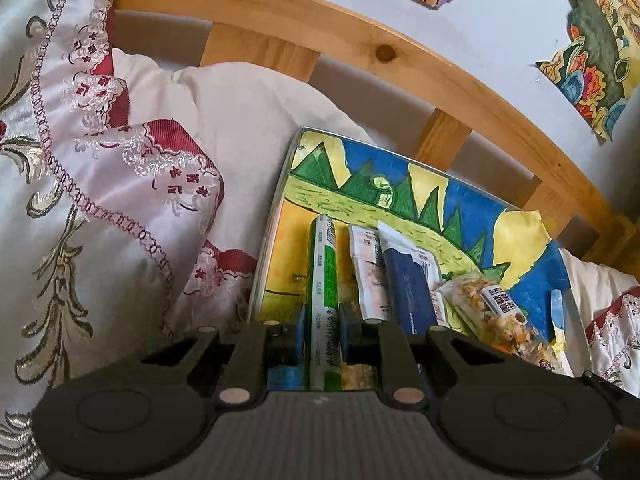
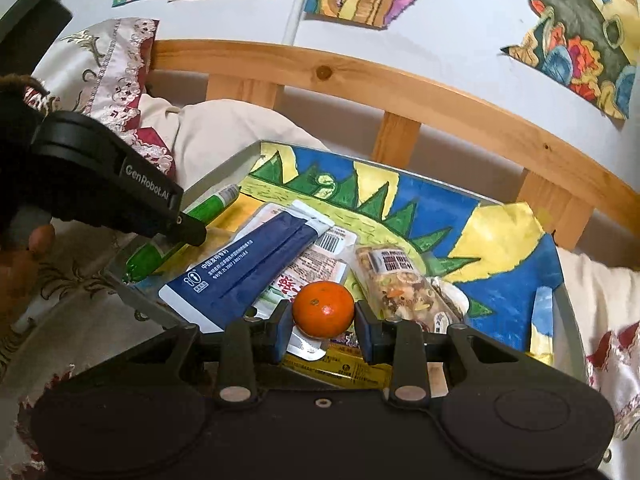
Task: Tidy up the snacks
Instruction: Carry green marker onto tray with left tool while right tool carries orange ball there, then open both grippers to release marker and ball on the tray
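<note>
Two pairs of tongs work over one painted tray, which lies on the bed against the wooden headboard, and we take that tray as our landmark.

Off the tray's left edge we see embroidered pillows piled on the bedding. At the tray's left side our left tongs are clenched on a green-and-white stick snack, which runs lengthwise between the blue pads and points toward the tray's far edge. In the right wrist view the same stick slants across the tray's left rim, with the left tongs' black body over its middle and part of a hand behind it.

Toward the tray's middle lie a white sachet and a dark blue pouch, overlapping each other. Just right of them on the tray rests a clear pack of mixed nuts.

At the tray's near edge our right tongs grasp an orange mandarin, a pad pressed to each side. Under it a yellow packet shows at the tray's near rim.

Above the tray, beyond the headboard, coloured drawings hang on the pale wall.
</note>
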Demonstrator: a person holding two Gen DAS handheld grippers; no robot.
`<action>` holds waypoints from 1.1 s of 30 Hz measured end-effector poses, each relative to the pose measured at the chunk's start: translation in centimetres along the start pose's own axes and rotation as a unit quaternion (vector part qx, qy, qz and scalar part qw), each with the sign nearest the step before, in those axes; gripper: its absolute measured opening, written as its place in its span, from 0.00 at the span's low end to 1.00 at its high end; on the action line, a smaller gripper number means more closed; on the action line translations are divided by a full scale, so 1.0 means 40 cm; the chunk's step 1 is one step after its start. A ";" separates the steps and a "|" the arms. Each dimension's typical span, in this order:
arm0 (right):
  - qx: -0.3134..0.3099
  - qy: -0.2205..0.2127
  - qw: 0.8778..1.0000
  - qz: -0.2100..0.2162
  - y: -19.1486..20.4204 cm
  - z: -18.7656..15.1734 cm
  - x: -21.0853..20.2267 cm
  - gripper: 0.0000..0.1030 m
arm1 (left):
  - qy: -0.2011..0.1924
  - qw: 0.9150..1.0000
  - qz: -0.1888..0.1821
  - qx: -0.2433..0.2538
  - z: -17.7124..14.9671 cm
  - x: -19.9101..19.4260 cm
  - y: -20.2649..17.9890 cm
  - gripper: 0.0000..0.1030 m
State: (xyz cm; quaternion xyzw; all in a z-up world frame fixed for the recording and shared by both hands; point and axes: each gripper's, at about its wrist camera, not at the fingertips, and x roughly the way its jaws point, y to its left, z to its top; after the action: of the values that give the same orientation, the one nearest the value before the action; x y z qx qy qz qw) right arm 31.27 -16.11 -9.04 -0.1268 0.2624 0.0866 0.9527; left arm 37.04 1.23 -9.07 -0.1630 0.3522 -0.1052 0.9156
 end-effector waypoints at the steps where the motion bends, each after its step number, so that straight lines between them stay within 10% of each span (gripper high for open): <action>1: 0.003 0.002 1.000 -0.001 -0.001 0.000 0.001 0.35 | 0.001 1.000 0.001 0.000 0.000 0.001 0.000 0.18; 16: 0.009 0.004 1.000 -0.005 -0.002 -0.002 -0.003 0.42 | -0.001 1.000 0.020 0.015 -0.001 0.002 -0.007 0.21; 33: 0.065 -0.054 0.996 -0.022 -0.039 0.046 -0.132 0.80 | -0.089 0.994 0.048 0.038 0.004 -0.154 -0.047 0.93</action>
State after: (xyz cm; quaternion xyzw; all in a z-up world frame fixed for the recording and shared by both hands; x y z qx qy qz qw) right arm 28.05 -17.57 -4.45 -0.0657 0.2124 0.0551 0.9734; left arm 32.50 1.43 -4.48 -0.1201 0.2724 -0.0595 0.9528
